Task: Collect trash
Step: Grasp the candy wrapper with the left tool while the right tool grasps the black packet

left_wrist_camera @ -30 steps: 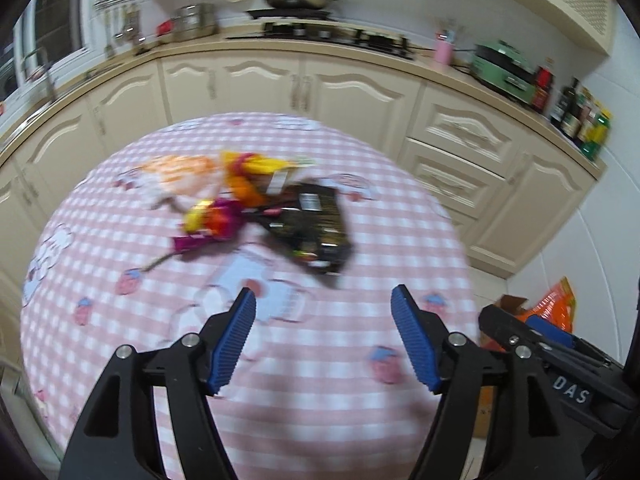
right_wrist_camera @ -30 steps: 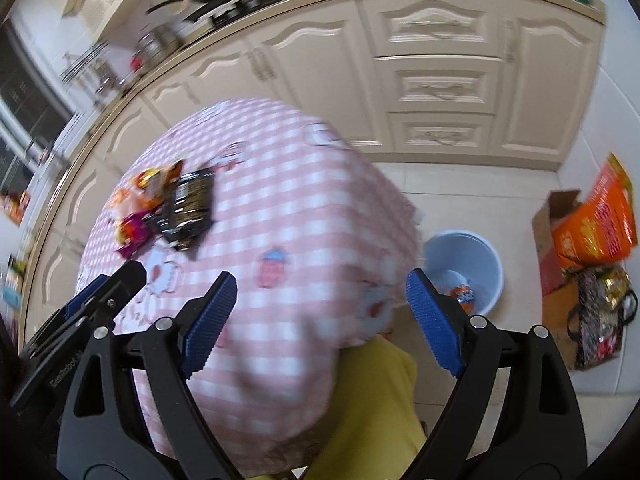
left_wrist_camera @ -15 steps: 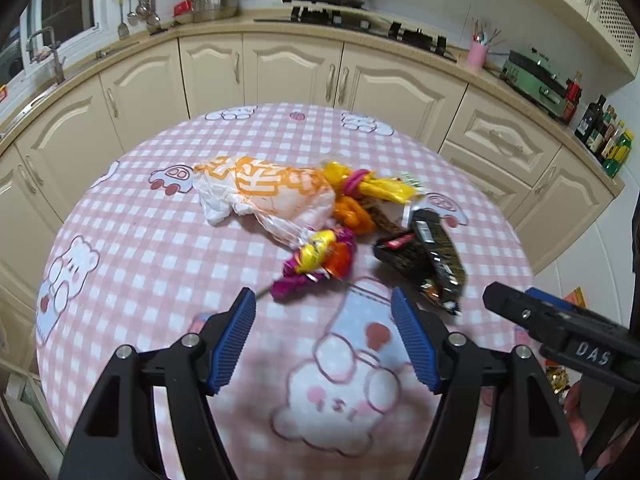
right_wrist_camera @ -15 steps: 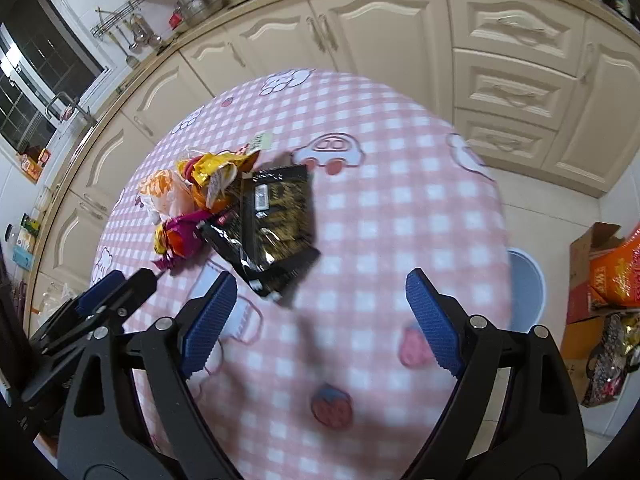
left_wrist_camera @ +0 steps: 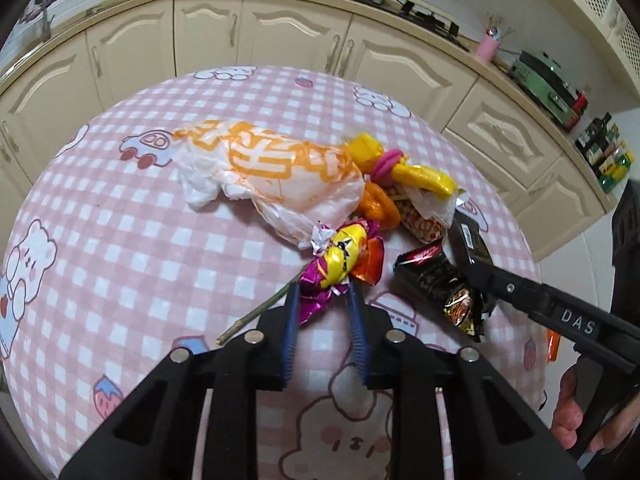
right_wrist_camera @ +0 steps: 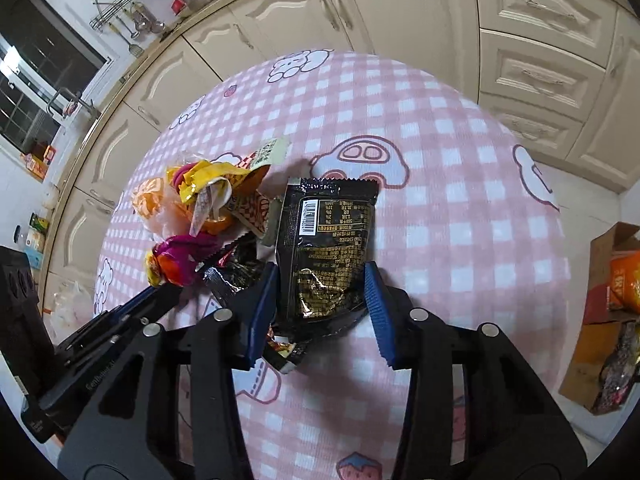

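A pile of wrappers lies on the pink checked table [left_wrist_camera: 120, 248]. My left gripper [left_wrist_camera: 322, 294] has closed around the purple end of a purple and yellow candy wrapper [left_wrist_camera: 340, 260]. A thin stick [left_wrist_camera: 256, 312] lies beside it. My right gripper [right_wrist_camera: 320, 280] straddles the near end of a black snack packet [right_wrist_camera: 328, 248] with its blue pads against both edges. The right gripper also shows in the left wrist view [left_wrist_camera: 480, 276] at the black wrappers [left_wrist_camera: 436, 280]. A white and orange plastic bag [left_wrist_camera: 272, 172] and a yellow wrapper [left_wrist_camera: 420, 174] lie behind.
Cream kitchen cabinets [left_wrist_camera: 280, 40] curve behind the table. A cardboard box with orange and dark bags [right_wrist_camera: 608, 312] stands on the floor at the right. The table edge drops off at the right.
Both grippers have moved forward onto the pile and narrowed. The left has closed on the purple and yellow wrapper; the right has closed in on the black packet.
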Demonstrator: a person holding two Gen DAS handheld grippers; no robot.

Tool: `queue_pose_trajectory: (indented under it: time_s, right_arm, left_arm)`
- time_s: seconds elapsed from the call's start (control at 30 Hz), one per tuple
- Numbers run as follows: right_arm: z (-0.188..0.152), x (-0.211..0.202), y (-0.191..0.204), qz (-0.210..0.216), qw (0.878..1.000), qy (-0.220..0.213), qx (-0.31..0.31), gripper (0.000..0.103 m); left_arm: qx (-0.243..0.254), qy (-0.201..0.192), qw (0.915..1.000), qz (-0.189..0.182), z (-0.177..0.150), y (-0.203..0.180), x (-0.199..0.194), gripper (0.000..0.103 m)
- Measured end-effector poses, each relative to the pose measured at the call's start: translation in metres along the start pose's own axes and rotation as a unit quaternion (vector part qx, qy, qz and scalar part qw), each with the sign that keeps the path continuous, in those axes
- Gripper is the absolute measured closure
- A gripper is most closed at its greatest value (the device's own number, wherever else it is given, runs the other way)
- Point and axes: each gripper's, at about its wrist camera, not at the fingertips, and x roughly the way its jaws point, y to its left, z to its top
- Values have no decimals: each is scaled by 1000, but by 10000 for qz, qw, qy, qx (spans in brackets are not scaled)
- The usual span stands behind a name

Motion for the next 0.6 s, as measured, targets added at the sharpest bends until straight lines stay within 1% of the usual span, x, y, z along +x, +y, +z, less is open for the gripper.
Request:
queue_pose_trajectory:
  time_s: [0.13, 0.3, 0.37, 0.47, 0.6]
  right_arm:
    - [-6, -10, -9, 52, 9999, -24, 101, 61]
    - [-13, -26, -16, 88, 9997, -103, 181, 62]
    - [-16, -32, -17, 89, 9997, -139, 195, 62]
    - [-22, -45, -21, 97, 9994, -241, 224, 61]
    - [-28, -65, -28, 139, 9986, -422, 271, 62]
  left_arm:
    - [-93, -49, 9999, -77, -2, 4, -8, 81]
    - [-122, -159, 9993, -307, -6, 1, -28, 81]
    - [-126, -169, 9988, -443, -8, -2, -37, 81]
    - [-97, -225, 9982, -553, -13, -8, -48, 81]
    - [10, -305, 9976, -620, -20, -23, -59, 81]
